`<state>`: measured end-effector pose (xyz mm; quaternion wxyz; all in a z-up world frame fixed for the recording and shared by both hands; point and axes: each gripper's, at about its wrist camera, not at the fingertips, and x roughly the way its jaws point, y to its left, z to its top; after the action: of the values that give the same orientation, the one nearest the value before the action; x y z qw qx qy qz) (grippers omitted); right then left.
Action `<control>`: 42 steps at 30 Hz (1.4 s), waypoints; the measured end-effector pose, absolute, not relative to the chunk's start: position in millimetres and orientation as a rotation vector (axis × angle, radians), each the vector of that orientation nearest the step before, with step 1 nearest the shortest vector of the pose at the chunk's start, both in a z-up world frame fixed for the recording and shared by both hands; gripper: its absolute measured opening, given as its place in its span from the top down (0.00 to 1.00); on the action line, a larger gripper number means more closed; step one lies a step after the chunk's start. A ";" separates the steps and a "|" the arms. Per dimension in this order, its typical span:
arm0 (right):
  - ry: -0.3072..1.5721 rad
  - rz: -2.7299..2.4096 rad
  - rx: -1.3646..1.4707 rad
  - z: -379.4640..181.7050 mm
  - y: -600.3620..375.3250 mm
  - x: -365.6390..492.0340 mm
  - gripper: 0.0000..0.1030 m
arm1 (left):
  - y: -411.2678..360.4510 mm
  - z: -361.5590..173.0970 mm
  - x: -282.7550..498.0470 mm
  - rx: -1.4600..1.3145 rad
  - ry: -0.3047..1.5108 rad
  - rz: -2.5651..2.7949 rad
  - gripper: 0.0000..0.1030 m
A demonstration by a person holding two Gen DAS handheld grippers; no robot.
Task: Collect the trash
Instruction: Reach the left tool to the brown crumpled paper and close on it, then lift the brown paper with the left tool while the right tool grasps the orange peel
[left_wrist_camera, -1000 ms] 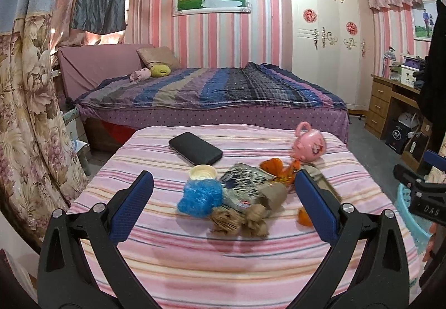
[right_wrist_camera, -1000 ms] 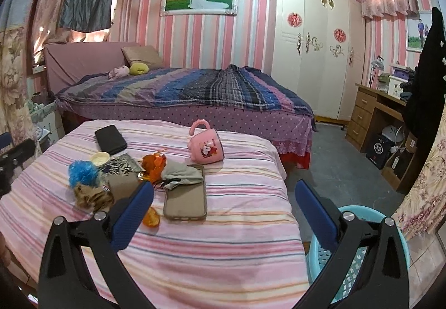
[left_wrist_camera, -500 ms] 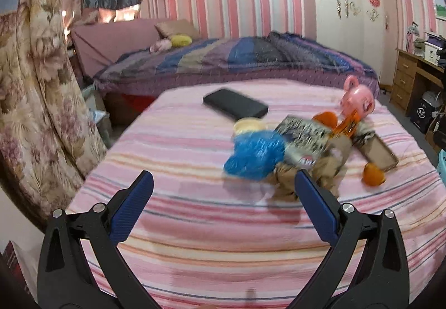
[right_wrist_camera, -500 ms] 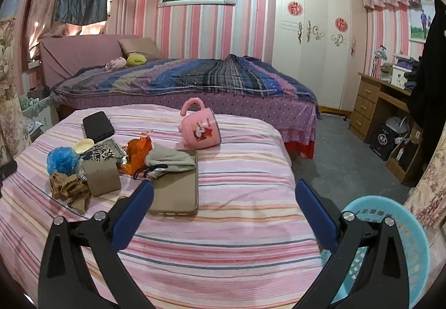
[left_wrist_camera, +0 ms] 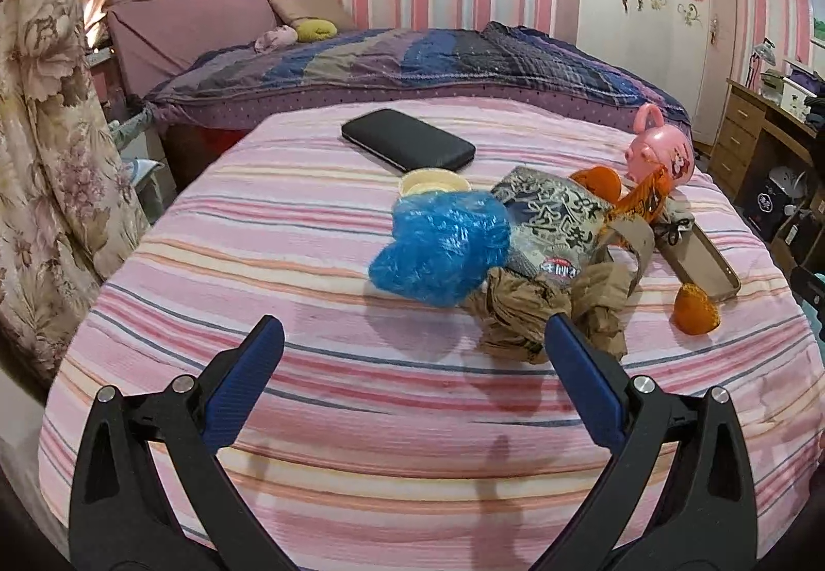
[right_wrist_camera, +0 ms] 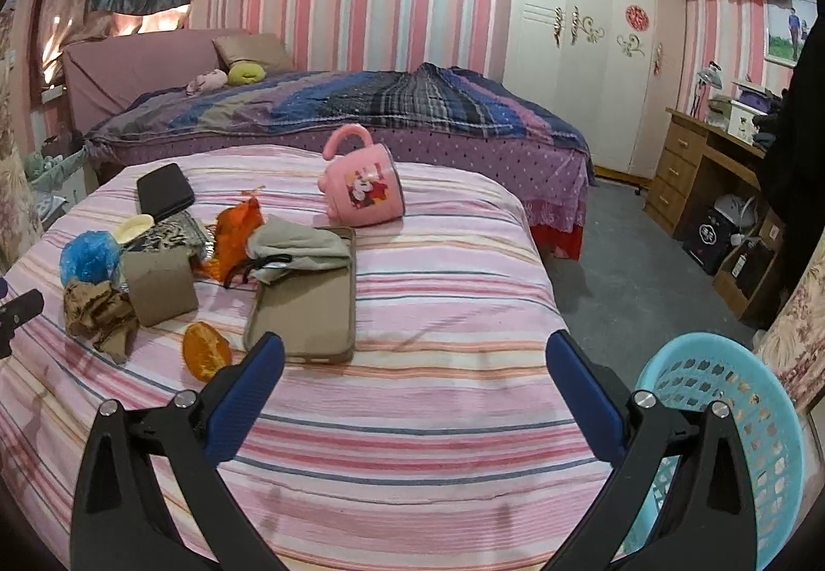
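Jaws of both our grippers, left gripper (left_wrist_camera: 412, 354) and right gripper (right_wrist_camera: 415, 367), gaped empty; crumpled brown paper (left_wrist_camera: 521, 313) ahead lay uncollected, blue basket (right_wrist_camera: 742, 416) beside the right jaw.

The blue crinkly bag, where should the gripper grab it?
Pinch the blue plastic bag across its puffy near end, coming from the front with the left gripper. That side faces open sheet; the crumpled brown paper and printed packet crowd its right.
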<state>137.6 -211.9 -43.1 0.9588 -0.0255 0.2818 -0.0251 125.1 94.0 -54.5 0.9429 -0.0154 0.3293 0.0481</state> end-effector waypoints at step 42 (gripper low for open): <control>0.611 -0.031 -0.058 -56.4 -206.5 147.2 0.04 | 53.0 -79.5 161.5 -0.096 0.802 -0.125 0.59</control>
<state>147.2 -206.5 -56.4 0.9532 -0.0288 0.3007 -0.0153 161.5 53.0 -79.5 0.9177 -0.0466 0.3898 -0.0606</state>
